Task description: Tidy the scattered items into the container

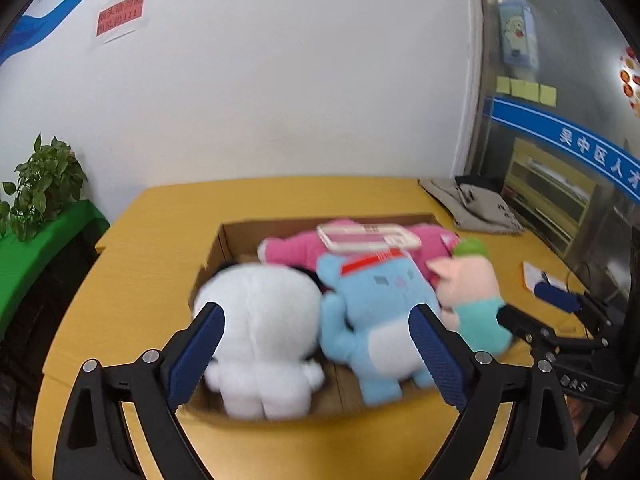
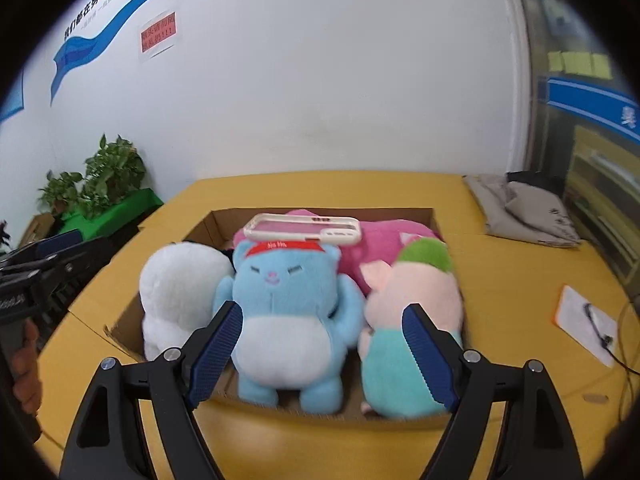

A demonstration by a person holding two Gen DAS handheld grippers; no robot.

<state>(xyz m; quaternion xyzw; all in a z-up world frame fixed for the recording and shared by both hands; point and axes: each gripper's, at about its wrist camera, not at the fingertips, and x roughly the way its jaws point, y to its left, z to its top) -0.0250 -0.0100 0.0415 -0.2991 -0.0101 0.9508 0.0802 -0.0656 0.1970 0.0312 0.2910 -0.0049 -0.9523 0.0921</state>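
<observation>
Tongs (image 1: 316, 354) (image 2: 322, 354) wide apart, seemingly empty-handed.

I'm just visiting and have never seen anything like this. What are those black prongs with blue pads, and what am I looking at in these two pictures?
Each picture comes from a camera on a hand-held gripper, looking along its two fingers. A person holds one in each hand; no robot arm is involved. The left gripper and the right gripper are both open and hold nothing. In front of them, on a yellow table, stands a cardboard box with soft toys: a white plush, a blue bear, a pig and a pink plush. A phone case lies on top.
</observation>
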